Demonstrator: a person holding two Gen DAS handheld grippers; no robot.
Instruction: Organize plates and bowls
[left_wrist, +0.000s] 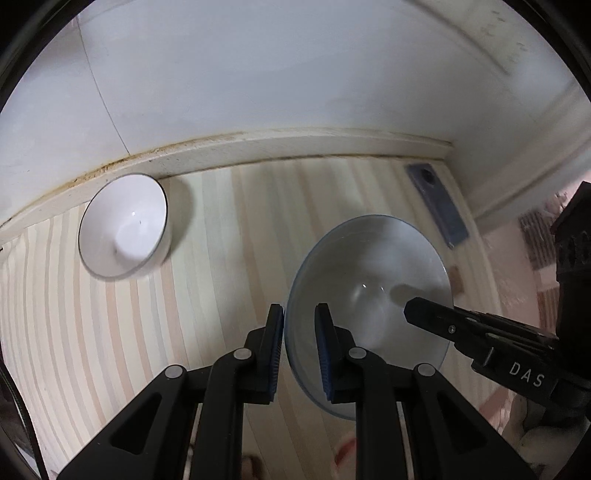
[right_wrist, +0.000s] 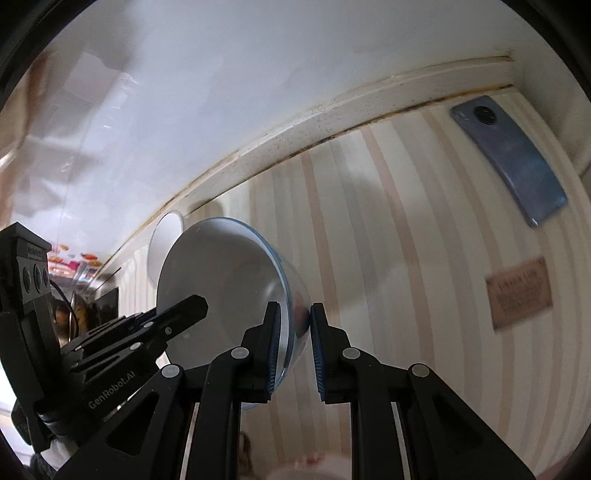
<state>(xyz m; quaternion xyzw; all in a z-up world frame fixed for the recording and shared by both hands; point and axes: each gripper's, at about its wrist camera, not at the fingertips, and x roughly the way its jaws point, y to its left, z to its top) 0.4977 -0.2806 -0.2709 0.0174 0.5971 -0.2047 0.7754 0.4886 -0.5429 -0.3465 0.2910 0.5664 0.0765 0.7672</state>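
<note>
1. Glass bowl, clear with a bluish rim, is being carried above the striped surface, tipped on its side so the opening faces the left camera.
2. Left hand-held gripper is straddling the bowl's near rim: one pad outside the wall, one inside. A narrow gap is showing at the inner pad, so I cannot tell whether it is truly clamping or only bracketing the edge.
3. Right hand-held gripper is sitting at the opposite rim, one finger inside the bowl and one outside; contact there is likewise unclear, and I cannot tell whether it is gripping.
4. Judgement: a two-sided hold is suiting a wide, slippery bowl, as it is keeping the bowl from swinging on one pinch point.
5. White bowl is standing upright on the surface against the back ledge, well apart from the glass one. It looks like the likely stacking target.
6. Both bowls are showing nothing inside.
7. Grey phone is lying face down near the corner; a small brown card is lying nearer the front, both off the likely path.
</note>
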